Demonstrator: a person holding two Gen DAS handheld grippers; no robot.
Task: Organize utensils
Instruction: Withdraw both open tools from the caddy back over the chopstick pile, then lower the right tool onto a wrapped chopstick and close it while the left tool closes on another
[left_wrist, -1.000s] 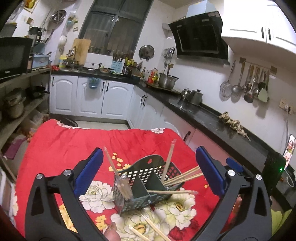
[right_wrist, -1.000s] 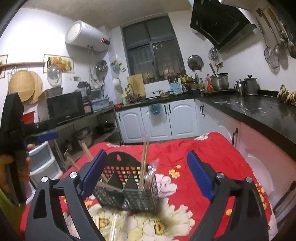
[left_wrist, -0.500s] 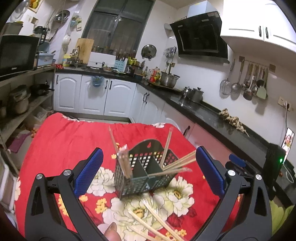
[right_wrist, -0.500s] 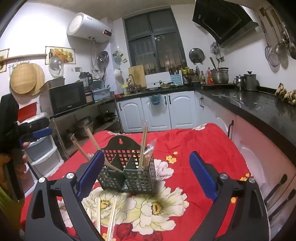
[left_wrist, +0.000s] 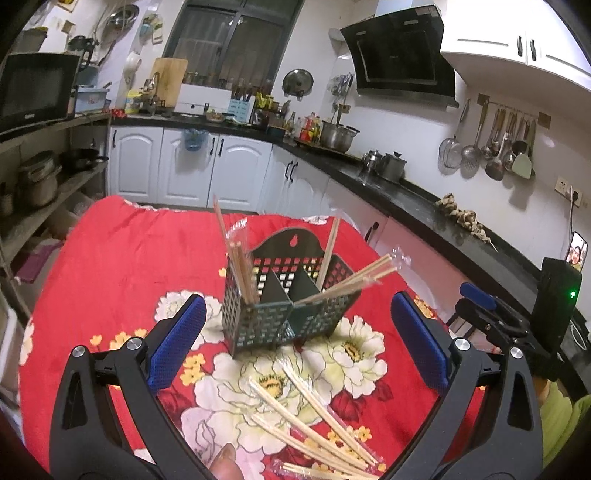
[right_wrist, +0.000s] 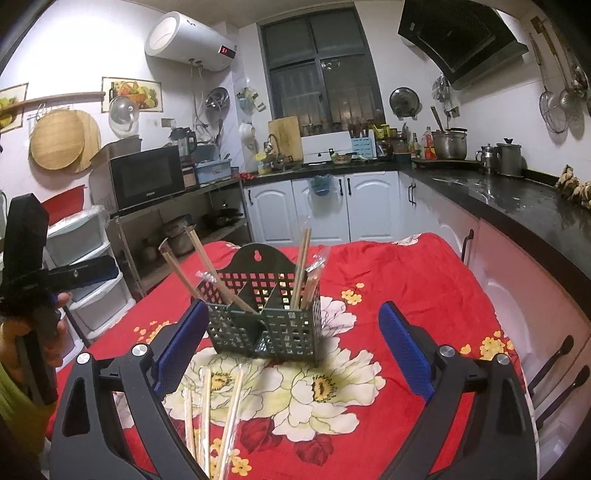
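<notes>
1 green utensil caddy (left_wrist: 286, 295) stands upright on the red floral cloth (left_wrist: 122, 266), with wrapped chopsticks leaning in 3 bunches inside it. Several loose chopsticks (left_wrist: 310, 413) lie on the cloth just in front of the caddy; exact count unclear. Left gripper (left_wrist: 295, 343) and right gripper (right_wrist: 291, 343) both spread wide, empty, short of the caddy.

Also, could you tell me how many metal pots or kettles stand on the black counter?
3: a large pot beside the bottles at the corner, then a small kettle and a lidded pot together further right. Clutter near the window may hide more.
</notes>
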